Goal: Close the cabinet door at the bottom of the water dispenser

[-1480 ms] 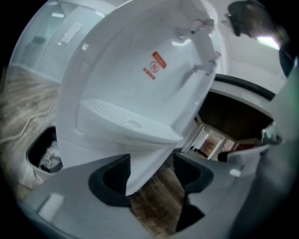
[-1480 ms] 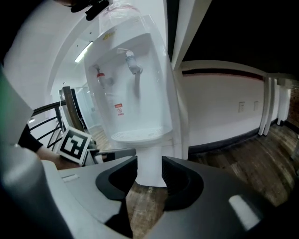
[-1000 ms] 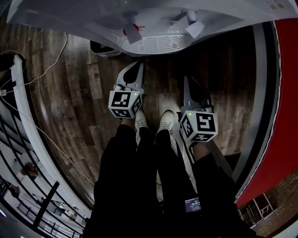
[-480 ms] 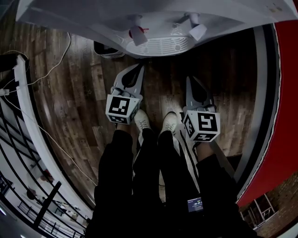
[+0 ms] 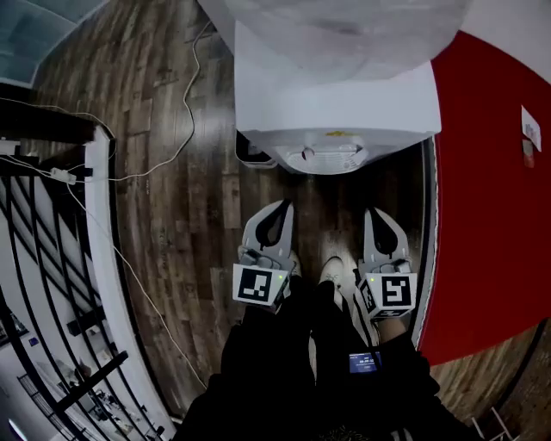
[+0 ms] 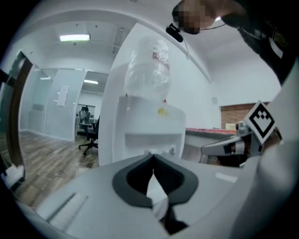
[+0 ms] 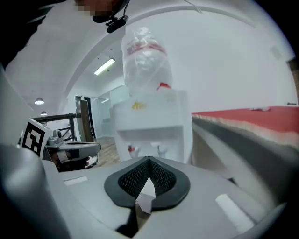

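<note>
Both tools are closed and empty: the left tongs [image 6: 153,158] have their dark pads meeting at the tips with nothing between them, and the right tongs [image 7: 149,161] look the same. They hang side by side above my feet, pointing at the water dispenser [image 5: 336,112], and are well apart from it. The dispenser stands on the wooden floor [image 5: 172,189] straight ahead, with its right side close to the red wall [image 5: 491,189] and a bottle [image 5: 344,26] on top.

I cannot see the cabinet door. It sits low on the front, below the taps [image 7: 145,149], and no view shows it, so I cannot tell how far open it is.

I expect a light, stiff hinged panel that swings freely. I would not grip it. I would push with closed tips on its free edge, away from the hinge, and push gently because the bottle makes the unit top-heavy.
</note>
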`<state>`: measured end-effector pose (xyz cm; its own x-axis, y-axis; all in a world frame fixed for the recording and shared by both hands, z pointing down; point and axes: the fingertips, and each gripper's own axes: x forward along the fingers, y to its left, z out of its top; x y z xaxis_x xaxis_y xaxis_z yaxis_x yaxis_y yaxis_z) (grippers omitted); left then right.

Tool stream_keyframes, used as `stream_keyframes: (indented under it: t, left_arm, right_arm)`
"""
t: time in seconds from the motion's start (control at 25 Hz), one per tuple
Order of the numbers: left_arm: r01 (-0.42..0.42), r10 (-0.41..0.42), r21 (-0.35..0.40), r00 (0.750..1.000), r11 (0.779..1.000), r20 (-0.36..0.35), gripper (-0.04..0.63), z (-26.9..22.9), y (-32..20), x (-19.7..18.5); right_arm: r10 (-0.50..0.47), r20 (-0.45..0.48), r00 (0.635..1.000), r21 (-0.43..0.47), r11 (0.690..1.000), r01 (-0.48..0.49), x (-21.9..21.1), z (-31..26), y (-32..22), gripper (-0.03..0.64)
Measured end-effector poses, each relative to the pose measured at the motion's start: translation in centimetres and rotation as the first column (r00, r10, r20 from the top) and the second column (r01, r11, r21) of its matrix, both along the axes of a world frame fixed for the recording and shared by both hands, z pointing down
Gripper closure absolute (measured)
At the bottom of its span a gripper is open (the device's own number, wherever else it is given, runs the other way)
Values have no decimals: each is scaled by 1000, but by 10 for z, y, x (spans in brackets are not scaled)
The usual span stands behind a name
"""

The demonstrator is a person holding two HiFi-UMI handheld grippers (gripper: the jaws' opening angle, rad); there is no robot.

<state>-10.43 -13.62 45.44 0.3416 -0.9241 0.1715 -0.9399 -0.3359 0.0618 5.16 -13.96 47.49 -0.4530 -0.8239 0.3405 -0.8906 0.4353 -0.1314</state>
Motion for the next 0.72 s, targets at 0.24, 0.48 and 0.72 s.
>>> stream_keyframes:
  t: [0.24,0.48,0.72]
  left_arm:
    - [136,-138,120,990,983,6,589,-154,-7,-11]
    - [170,-174,178,985,969,7,589,-235,3,-16]
    - [202,-221,221,973,954,66,589,-286,12,-28]
  right_arm:
    - [-13,8,1000,183,983,11,-6,-159,-10,618]
    - [13,19,1000,286,958,-18,-2,-248,-10,618]
    - [33,34,999,364,930,-43,3,-318,-8,618]
